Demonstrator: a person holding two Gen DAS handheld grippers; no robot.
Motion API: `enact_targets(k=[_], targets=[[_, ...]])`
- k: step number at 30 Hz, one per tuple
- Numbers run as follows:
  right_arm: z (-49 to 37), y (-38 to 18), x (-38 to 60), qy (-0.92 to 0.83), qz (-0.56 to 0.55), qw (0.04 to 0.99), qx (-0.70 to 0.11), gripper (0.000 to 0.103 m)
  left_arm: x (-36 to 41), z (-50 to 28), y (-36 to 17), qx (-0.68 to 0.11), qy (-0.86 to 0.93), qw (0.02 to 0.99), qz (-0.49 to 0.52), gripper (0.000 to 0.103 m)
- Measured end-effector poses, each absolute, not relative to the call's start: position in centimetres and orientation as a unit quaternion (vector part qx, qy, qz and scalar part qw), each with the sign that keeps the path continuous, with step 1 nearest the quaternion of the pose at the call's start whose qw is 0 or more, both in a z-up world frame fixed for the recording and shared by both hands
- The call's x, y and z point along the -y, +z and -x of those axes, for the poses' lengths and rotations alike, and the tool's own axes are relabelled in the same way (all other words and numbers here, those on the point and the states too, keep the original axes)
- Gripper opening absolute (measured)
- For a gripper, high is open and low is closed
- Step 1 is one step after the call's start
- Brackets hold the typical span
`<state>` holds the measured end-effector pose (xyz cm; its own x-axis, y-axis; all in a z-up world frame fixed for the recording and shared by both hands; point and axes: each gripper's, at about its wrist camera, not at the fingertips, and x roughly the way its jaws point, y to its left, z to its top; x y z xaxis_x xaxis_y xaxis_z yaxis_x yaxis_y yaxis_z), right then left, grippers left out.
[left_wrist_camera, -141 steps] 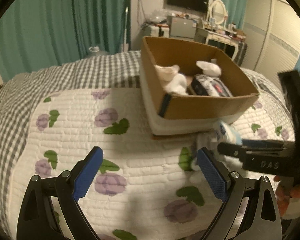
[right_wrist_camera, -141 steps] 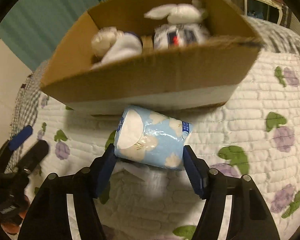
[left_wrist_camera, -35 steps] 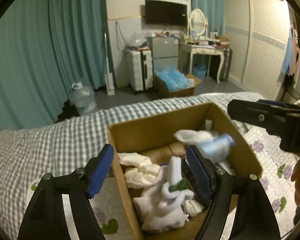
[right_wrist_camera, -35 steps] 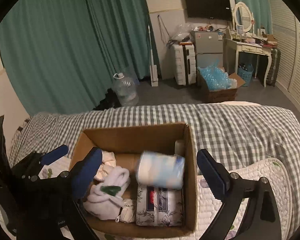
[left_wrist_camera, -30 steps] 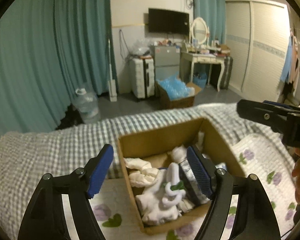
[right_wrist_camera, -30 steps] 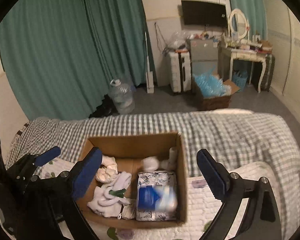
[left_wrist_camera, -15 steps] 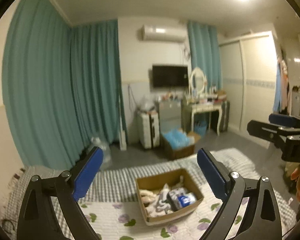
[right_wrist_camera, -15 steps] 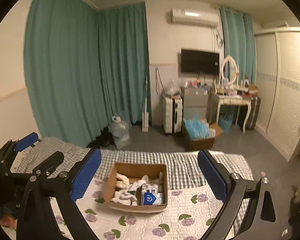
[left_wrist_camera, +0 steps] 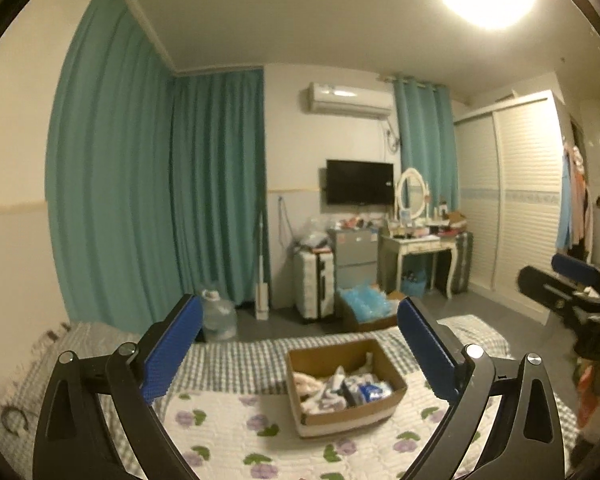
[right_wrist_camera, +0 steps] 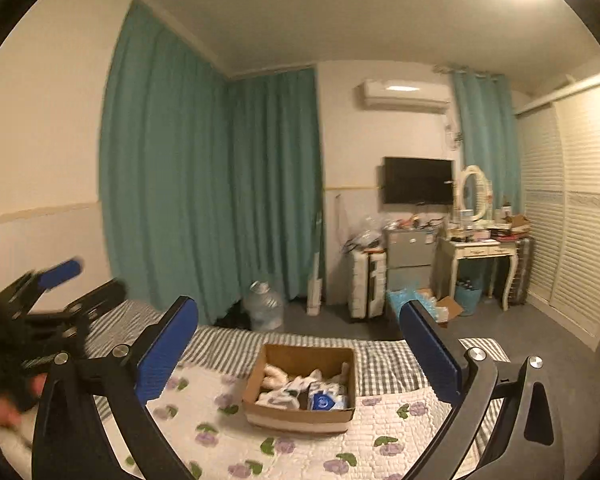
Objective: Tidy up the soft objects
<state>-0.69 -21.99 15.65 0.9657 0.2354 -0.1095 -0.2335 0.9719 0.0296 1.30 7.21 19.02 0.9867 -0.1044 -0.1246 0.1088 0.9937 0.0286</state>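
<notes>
Left wrist view, nearest: the left gripper [left_wrist_camera: 298, 344] is held high above the bed, its jaws spread wide with nothing between the blue pads [left_wrist_camera: 171, 354]. The right wrist view shows the right gripper [right_wrist_camera: 298, 354] in the same condition: jaws fully apart, nothing held.

Below both tools lies the floral quilt [left_wrist_camera: 236, 428], spread over a grey checked bedcover [right_wrist_camera: 384, 364]. No loose item is visible on the quilt in either view, though each gripper's frame hides part of it.

Further out, the cardboard box [left_wrist_camera: 354, 414] sits on the quilt. It contains the soft objects [right_wrist_camera: 300, 392]: white fabric bundles toward its left side, and a blue-and-white wrapped pack [right_wrist_camera: 325, 400] toward its right. Individual items are too small to identify further.

Beyond the bed: a water jug [right_wrist_camera: 265, 310], teal curtains [left_wrist_camera: 216, 184], a wall television [right_wrist_camera: 418, 181] and a dressing table [right_wrist_camera: 482, 248].

Assessment: collection appears complete or nearly so, since the visible soft items are all inside the box and both grippers stand well clear of it. Any remaining work would concern items outside these views.
</notes>
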Motion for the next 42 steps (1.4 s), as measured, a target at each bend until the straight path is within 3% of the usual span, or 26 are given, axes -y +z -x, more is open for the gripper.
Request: enact_targets(k=[6, 13, 19, 42], targets=[[-2.1, 8.3, 20.3, 0.095, 0.021, 0.993, -0.073, 0.102, -6.5, -2.4, 12.1, -0.070, -0.030, 0.997, -0.034, 0.100], [-6.6, -0.9, 19.8, 0.105, 0.027, 0.986, -0.127, 0.101, -6.4, -7.7, 2.9, -0.134, -0.046, 0.990, -0.024, 0.100], [-9.0, -5.0, 20.4, 0.088, 0.034, 0.982, -0.163, 0.101, -6.9, -8.7, 0.1, -0.156, -0.039, 0.986, -0.033, 0.100], [-9.0, -4.1, 21.1, 0.089, 0.014, 0.983, -0.160, 0.101, -6.7, -8.7, -0.5, -0.166, -0.046, 0.985, -0.030, 0.100]])
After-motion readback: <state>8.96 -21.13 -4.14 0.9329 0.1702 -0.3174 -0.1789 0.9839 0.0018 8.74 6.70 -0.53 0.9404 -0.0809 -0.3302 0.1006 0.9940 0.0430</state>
